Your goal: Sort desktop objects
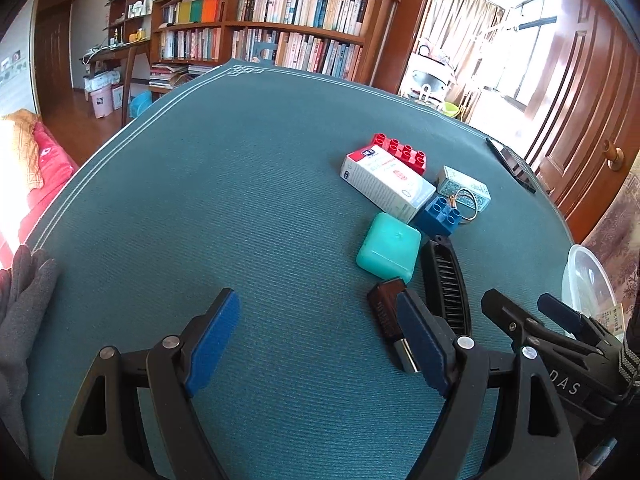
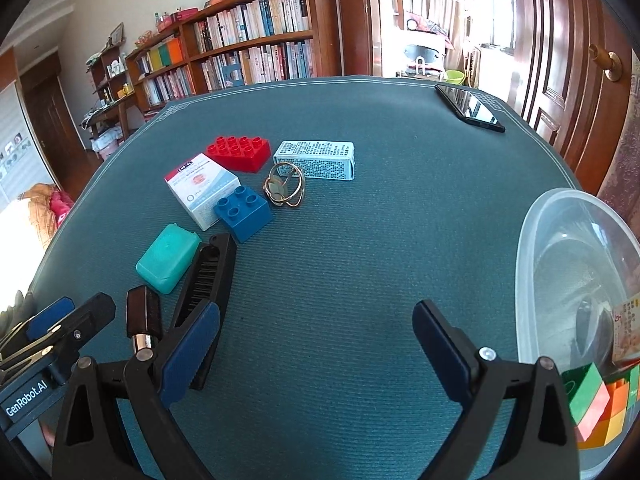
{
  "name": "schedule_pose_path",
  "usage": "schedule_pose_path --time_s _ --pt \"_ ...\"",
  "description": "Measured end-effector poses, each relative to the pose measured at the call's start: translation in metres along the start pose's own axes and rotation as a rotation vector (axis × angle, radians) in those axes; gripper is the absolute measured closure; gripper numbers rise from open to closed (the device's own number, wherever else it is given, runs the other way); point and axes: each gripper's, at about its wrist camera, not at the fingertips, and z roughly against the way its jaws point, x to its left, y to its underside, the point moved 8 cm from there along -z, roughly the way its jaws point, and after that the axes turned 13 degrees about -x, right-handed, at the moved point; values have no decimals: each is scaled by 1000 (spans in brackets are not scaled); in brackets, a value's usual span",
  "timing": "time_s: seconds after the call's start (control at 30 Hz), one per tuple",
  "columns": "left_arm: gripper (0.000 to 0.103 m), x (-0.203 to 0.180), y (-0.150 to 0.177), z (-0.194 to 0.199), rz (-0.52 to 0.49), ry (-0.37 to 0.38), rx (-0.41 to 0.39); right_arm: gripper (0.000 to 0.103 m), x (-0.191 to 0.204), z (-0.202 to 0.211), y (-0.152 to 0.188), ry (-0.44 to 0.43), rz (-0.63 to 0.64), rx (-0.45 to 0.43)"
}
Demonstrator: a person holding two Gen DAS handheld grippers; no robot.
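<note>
Green table mat [image 1: 240, 200] under everything, bookshelf [image 1: 288, 28] behind.

Left wrist view: left gripper [image 1: 320, 340] wide open, nothing between its blue pads, low over bare mat. Close by its right pad, a small brown stick [image 1: 386, 312] with a metal tip. Beyond that, a black comb [image 1: 444, 276], teal case [image 1: 390, 246], blue brick [image 1: 438, 214], white box [image 1: 386, 180], red brick [image 1: 402, 152]. Grey glove [image 1: 24, 292] at the left edge, seen only here.

Right wrist view: right gripper [image 2: 316, 344] also spread open, holding nothing. Clear tub [image 2: 568, 280] on the right, a colourful cube [image 2: 600, 408] inside. Gold ring toy [image 2: 284, 190], pale blue box [image 2: 316, 160] and black phone [image 2: 468, 108] shown plainly here.
</note>
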Motion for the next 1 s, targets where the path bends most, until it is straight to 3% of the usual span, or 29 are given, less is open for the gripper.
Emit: schedule_pose_path --time_s 0.13,0.47,1.0 --pt "20 -16 5 -8 -27 35 28 4 -9 0 0 20 -23 -6" --pt "20 -19 4 -15 -80 31 33 4 -14 0 -1 28 -35 -13" --pt "19 10 4 -8 -195 0 53 4 -14 0 -1 17 -45 -17"
